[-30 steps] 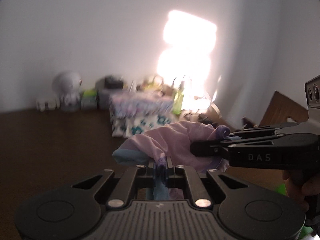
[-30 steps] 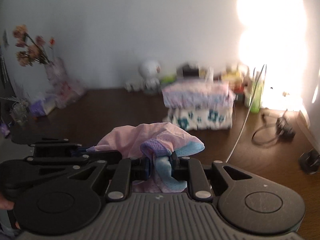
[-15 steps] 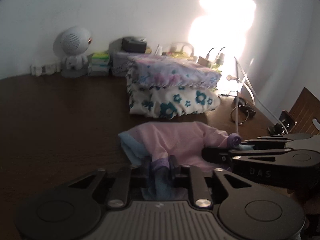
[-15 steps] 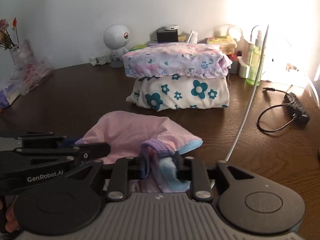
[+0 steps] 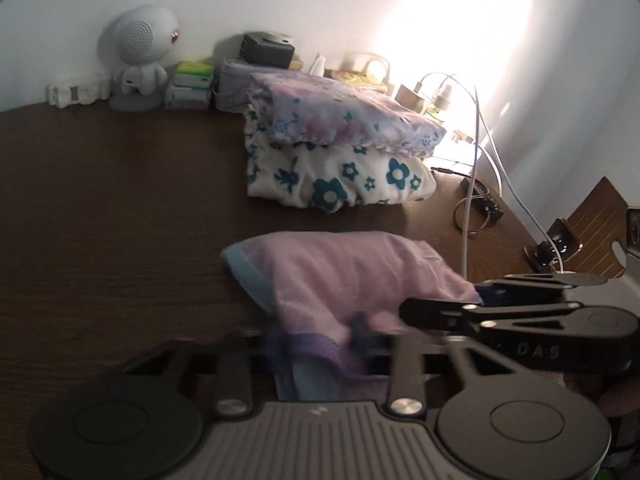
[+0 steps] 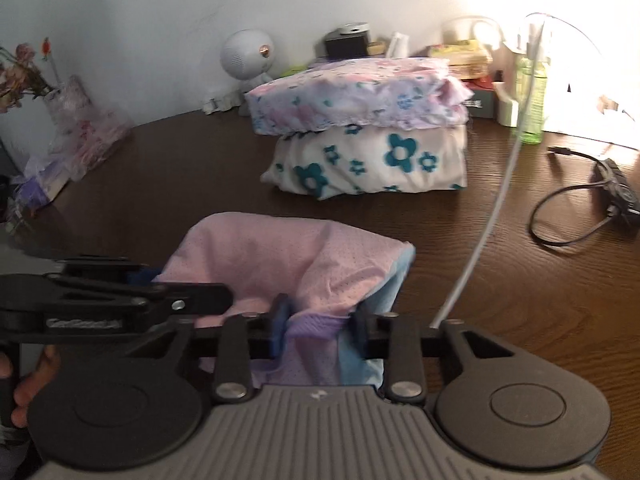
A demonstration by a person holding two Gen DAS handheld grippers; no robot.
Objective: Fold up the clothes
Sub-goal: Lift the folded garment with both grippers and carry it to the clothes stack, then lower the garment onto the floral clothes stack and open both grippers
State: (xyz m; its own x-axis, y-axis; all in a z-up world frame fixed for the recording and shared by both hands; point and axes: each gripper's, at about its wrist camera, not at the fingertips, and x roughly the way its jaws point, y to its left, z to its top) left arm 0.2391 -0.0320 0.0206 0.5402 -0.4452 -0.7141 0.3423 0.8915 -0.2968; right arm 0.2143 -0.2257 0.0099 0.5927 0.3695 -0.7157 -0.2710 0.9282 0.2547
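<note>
Pink garment (image 6: 280, 264) lay on the table (image 6: 500, 280), just in front of the folded stack (image 6: 368, 160), long axis running left-right. Left gripper (image 5: 316, 344) and right gripper (image 6: 320, 326), jaws just closing partway, straddled its purple hem; real pinch unclear. Both equally near.

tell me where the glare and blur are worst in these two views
Left wrist view: a blown-out light patch washes the wall top right; the left gripper fingers are motion-smeared over the pink garment. Right wrist view: glare whitens the top right corner, hiding detail behind the green bottle; the flowers at far left are soft.
</note>
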